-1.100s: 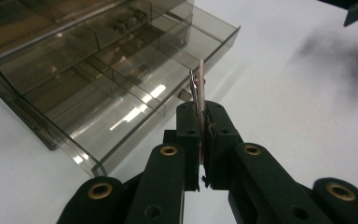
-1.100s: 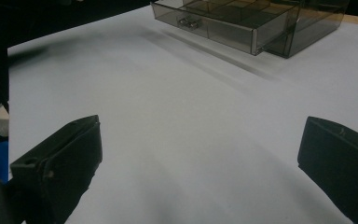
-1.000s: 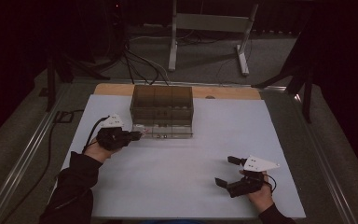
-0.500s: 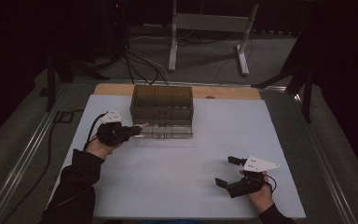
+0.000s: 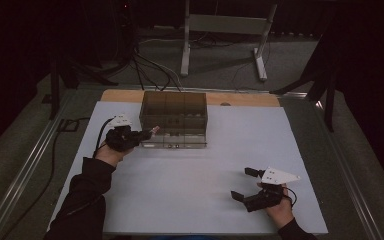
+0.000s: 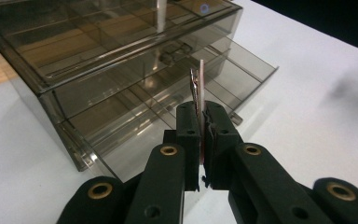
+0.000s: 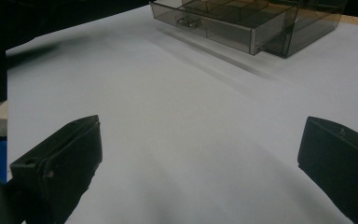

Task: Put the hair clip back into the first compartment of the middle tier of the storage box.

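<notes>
A: What are we holding in the left claw?

B: A thin flat card, clenched edge-on between the pads. It stands upright out of the jaws, pale with a pinkish cast, and a small metal clip or contact sits against its upper part; we cannot tell exactly what that piece is.

A: How do we expect it to handle?

B: We judge it very light and fairly stiff, but thin enough to bend or snap if we twist it against a wall. The faces look smooth, so it could slide in the pads. Our hold on the lower part, flat faces against the pads, seems the right one; the top stays free to lead into a slot.

A: And where is it now?

B: Just in front of the smoky clear drawer box, above the pulled-out lower drawer with its divided compartments. In the high view the left claw is at the box's front left corner.

A: The other hand?

B: Our right claw rests released, jaws wide apart, nothing between them, low over the white desk, well apart from the box.
</notes>
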{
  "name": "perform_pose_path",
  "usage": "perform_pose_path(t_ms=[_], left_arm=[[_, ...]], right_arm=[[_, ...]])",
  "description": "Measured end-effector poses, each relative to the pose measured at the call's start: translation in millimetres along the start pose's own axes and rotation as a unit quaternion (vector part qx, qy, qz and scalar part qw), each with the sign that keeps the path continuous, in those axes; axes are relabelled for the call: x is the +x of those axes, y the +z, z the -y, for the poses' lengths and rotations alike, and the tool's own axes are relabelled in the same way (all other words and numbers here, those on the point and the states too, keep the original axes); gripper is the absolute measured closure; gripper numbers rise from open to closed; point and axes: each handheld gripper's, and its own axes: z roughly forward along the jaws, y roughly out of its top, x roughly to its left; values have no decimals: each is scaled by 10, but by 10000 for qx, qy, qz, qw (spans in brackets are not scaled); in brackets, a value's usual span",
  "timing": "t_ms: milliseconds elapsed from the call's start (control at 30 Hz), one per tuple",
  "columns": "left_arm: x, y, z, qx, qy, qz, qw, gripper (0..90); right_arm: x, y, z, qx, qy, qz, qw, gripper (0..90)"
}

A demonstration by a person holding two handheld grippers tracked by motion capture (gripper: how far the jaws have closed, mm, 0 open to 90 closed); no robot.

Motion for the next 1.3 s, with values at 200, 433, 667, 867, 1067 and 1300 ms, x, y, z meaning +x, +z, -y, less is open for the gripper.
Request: perform_pose_path(t_ms=[200,433,667,867,1067,1300], left_arm=[[46,64,10,28,-109,-108,9999,873],[94,110,-9,-16,-259,-346,9991,873],[130,184,-5,47,-421,-452,9981,873],[126,260,6,226,-451,-477,9976,872],[133,308,33,392,-532,-444,9968,872],[123,372,44,593,-532,-408,9960,871]], right_arm=[[1,-2,1,3,-13,-1,10000,0],[1,-1,0,4,-9,-2,10000,0],[0,-2,0,-1,7,3,10000,0],[0,-4,1,-1,-1,0,10000,0],[-1,-6,3,1,-5,3,10000,0],[2,-7,5,25,-19,17,10000,0]])
